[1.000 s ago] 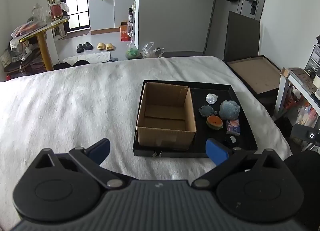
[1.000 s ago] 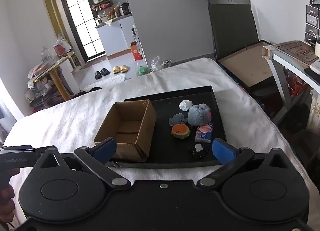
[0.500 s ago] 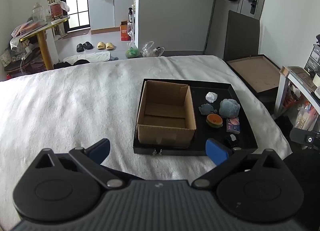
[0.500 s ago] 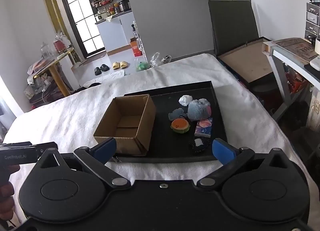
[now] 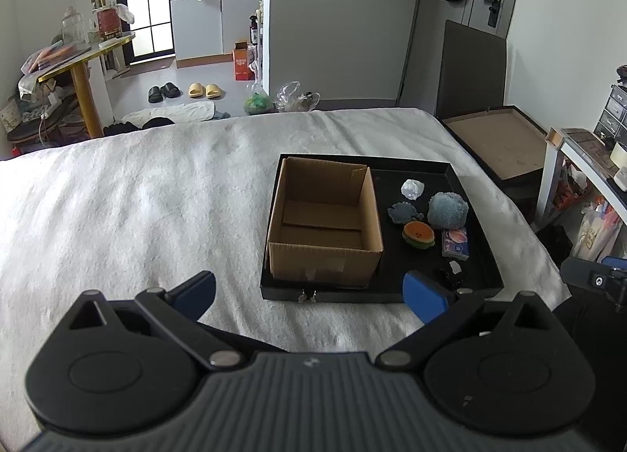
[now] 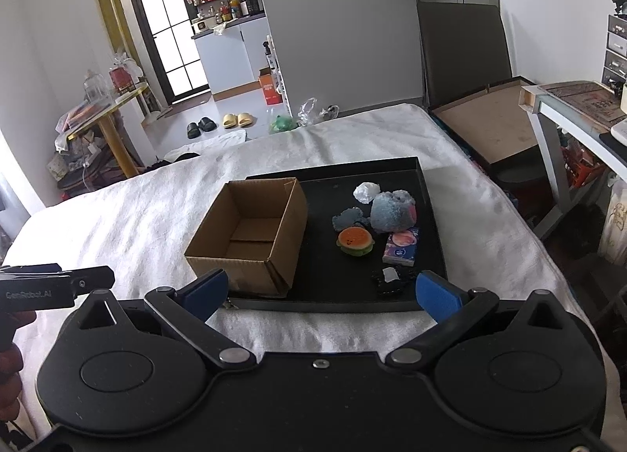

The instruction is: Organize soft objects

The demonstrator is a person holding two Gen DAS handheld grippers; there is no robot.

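right tool [image 6: 321, 293] wide open, empty | left tool [image 5: 309, 293] likewise | risk: small hamburger toy [image 6: 355, 240] squirts sideways when pinched, missing cardboard box [image 6: 250, 232] at 9 o'clock

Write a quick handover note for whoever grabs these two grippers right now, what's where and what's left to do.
Left gripper: open, empty, held short of the black tray.
Right gripper: open, empty, also short of the tray.
Cardboard box stands in the tray's left half, open and empty.
Right half of the tray: white crumpled piece, big blue plush, small blue plush, orange-and-green plush, tissue pack, small black item nearest the grippers.
Done: nothing boxed yet.
Left: probably move the soft pieces into the box, one at a time.
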